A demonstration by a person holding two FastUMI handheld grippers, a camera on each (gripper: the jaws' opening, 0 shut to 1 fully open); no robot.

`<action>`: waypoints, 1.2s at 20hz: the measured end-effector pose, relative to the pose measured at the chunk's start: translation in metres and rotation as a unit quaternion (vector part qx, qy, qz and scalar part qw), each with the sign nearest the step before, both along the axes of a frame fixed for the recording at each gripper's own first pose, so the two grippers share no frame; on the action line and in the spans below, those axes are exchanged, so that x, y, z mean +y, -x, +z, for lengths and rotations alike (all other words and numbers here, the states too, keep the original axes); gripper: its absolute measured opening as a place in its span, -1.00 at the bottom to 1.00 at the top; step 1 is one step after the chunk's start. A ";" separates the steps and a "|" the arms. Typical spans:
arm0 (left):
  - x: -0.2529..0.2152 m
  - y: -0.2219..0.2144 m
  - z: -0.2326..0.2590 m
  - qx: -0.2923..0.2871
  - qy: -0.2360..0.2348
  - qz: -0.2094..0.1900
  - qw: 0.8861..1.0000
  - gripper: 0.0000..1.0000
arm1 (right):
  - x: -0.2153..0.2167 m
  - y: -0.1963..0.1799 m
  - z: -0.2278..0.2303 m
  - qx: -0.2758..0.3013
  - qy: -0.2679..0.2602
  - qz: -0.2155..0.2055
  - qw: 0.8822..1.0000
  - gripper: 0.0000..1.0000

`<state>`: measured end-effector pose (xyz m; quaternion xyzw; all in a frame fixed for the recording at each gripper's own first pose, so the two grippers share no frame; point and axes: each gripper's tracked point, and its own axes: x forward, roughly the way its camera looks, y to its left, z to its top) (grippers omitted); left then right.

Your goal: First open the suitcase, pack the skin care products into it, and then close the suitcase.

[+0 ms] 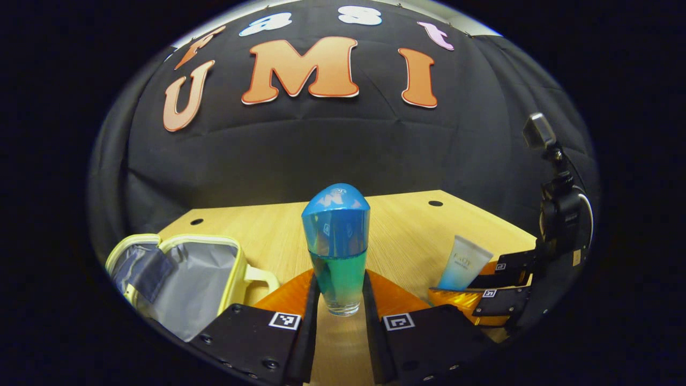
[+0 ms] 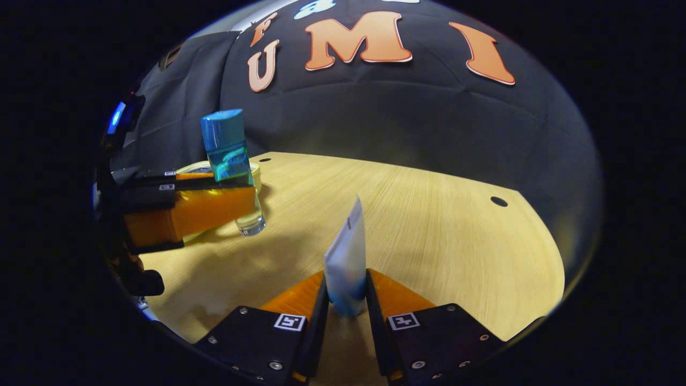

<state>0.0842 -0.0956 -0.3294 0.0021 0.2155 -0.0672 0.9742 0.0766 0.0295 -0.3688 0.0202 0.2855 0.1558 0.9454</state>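
Note:
A clear bottle with a blue cap and blue-green liquid stands upright between my left gripper's fingers, which press on both its sides. The suitcase, a small yellow case with grey lining, lies open at the left of the left gripper view. In the right gripper view a white-and-blue tube stands upright, pinched between my right gripper's fingers. That view has the left gripper at the left, holding the bottle with its base close to the table. The yellow case's rim peeks out behind it.
The wooden table has small dark holes near its back corners and ends at the black cloth wall. Over in the left gripper view, the right gripper holds the tube at the right.

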 end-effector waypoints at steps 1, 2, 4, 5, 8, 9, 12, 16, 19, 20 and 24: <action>0.005 0.002 0.007 -0.002 -0.005 0.003 1.000 -0.18 | 0.002 0.001 0.005 -0.002 -0.004 0.003 1.000 -0.17; 0.011 0.002 0.013 -0.005 -0.008 0.009 1.000 -0.17 | 0.004 0.002 0.011 -0.002 -0.003 0.007 1.000 -0.19; 0.024 0.005 0.027 -0.012 -0.007 0.021 1.000 -0.17 | 0.006 0.004 0.029 -0.009 -0.004 0.016 1.000 -0.19; 0.030 0.008 0.035 -0.015 -0.006 0.026 1.000 -0.17 | 0.008 0.006 0.038 -0.012 -0.004 0.020 1.000 -0.19; 0.051 0.013 0.061 -0.025 -0.010 0.049 0.998 -0.18 | 0.014 0.004 0.076 -0.034 -0.007 0.032 0.999 -0.18; 0.058 0.015 0.069 -0.029 -0.009 0.056 0.998 -0.18 | 0.015 0.003 0.091 -0.045 -0.007 0.037 0.998 -0.18; 0.080 0.024 0.100 -0.041 -0.012 0.077 0.996 -0.17 | 0.022 -0.003 0.130 -0.068 -0.017 0.044 0.997 -0.18; 0.111 0.037 0.135 -0.054 -0.032 0.096 0.993 -0.18 | 0.031 -0.004 0.169 -0.092 -0.013 0.056 0.994 -0.19; 0.135 0.049 0.144 -0.051 -0.039 0.106 0.992 -0.18 | 0.040 -0.004 0.190 -0.114 0.012 0.078 0.990 -0.19; 0.143 0.052 0.146 -0.047 -0.041 0.108 0.992 -0.17 | 0.046 -0.002 0.195 -0.118 0.016 0.086 0.989 -0.19; 0.184 0.066 0.154 -0.035 -0.036 0.119 0.992 -0.17 | 0.074 0.004 0.220 -0.127 0.017 0.104 0.986 -0.19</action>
